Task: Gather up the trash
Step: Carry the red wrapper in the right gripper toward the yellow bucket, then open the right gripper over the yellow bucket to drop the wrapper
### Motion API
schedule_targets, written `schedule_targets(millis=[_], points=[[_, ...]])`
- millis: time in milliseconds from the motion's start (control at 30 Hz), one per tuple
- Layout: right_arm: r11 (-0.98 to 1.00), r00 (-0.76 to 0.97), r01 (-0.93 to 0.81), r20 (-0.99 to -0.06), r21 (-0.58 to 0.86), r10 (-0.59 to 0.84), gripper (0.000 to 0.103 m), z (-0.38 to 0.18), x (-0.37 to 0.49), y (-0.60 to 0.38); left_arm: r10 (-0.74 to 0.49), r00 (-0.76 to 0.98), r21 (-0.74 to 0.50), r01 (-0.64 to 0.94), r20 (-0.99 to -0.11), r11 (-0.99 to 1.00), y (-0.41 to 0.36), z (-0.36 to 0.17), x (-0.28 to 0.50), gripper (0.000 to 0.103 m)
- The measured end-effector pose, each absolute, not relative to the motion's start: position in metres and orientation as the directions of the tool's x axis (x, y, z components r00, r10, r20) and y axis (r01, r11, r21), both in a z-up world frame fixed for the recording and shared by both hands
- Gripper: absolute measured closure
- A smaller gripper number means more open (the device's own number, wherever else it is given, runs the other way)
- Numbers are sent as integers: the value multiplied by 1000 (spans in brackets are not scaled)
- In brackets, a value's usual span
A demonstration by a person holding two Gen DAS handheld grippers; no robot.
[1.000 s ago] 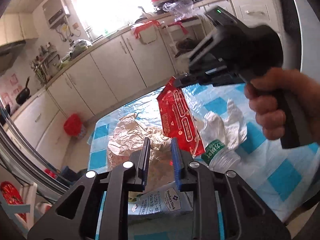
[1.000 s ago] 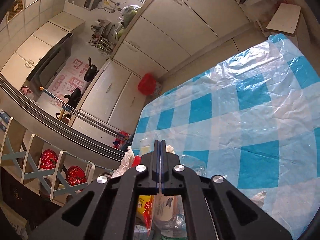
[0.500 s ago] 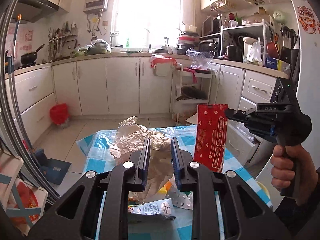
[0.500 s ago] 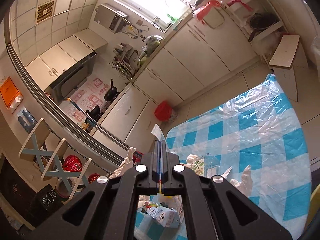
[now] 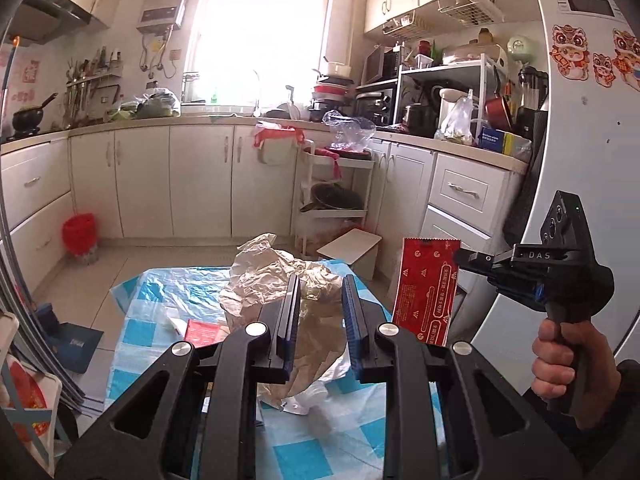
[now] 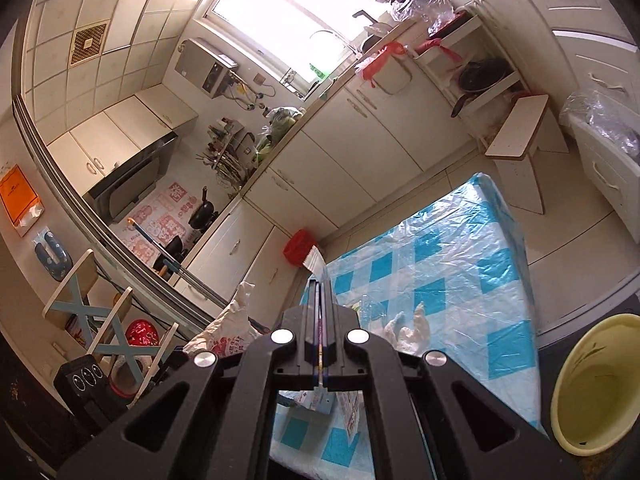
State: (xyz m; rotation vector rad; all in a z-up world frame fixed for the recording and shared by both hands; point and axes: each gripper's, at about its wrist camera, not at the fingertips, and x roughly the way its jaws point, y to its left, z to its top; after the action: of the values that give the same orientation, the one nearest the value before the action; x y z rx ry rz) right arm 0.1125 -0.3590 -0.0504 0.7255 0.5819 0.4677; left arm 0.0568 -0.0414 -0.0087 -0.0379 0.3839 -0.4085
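Red wrapper (image 5: pixel 426 290) is dangling, pinched by the right tool (image 5: pixel 466 257); keep squeezing until over the yellow bin (image 6: pixel 596 384). Left tool (image 5: pixel 320 312) is gaping slightly, empty.

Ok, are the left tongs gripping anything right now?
No. In the left wrist view the left tongs stand slightly apart with nothing between them; the crumpled brown paper lies on the table beyond.
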Motion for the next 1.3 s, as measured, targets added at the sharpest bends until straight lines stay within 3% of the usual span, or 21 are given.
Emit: schedule_targets(millis=[333,733,1033,1300], points=[[762,814,-32,-425,647,396,102,-63,69,-419,-515,770,-153,497,-377,854,-95,-9,36,83],[849,781,191,-600,493,172,102,-99,70,-462,-720,571,-314,653,-394,689,-194,-18,49,83],[845,707,297,-697,444,118,102,-144,75,-487,-793,422,-491,626,-440,606,-257,-65,88,83],[847,664,340,-742,409,92,102,-159,78,-493,-779,356,-524,588,-516,616,-305,-116,109,83]])
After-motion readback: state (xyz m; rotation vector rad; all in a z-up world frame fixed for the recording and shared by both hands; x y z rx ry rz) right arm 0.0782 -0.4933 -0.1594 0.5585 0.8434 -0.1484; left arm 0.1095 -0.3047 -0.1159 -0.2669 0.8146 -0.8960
